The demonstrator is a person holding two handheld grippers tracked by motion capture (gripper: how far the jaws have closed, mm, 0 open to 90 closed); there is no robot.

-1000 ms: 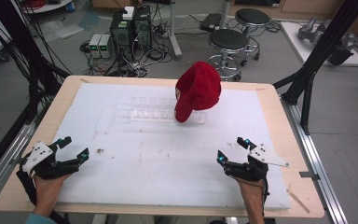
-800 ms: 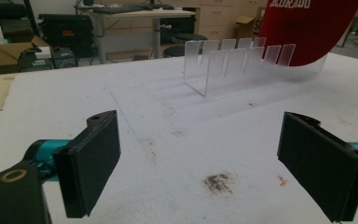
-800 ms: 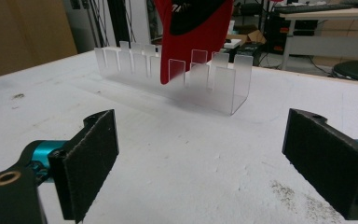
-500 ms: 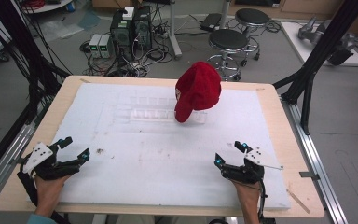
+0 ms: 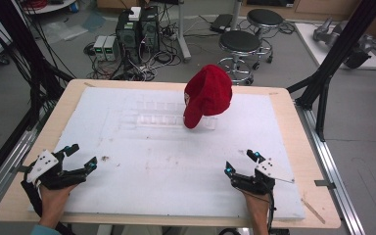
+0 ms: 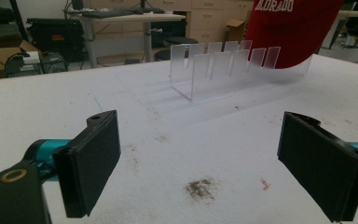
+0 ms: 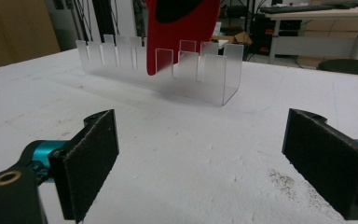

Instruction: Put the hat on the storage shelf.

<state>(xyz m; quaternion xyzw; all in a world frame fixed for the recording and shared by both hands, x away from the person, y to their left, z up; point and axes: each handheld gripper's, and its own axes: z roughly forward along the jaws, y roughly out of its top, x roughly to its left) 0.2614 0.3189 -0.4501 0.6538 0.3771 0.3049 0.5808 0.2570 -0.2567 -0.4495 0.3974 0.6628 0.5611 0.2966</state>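
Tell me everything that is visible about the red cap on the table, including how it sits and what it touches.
The red cap looks like cloth, with a rounded crown and a stiff brim that points down. It rests on the right end of a clear plastic rack with upright dividers, at the far middle of the white foam board; the brim hangs into the rack's slots. White letters ending "ORADO" show on it in the left gripper view. Both grippers are open and well apart from it, at the near edge.

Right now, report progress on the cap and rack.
Done: the red cap sits propped in the clear slotted rack. In hand: nothing; the left claw and right claw are open, near the table's front edge. What remains is unclear without a stated goal.
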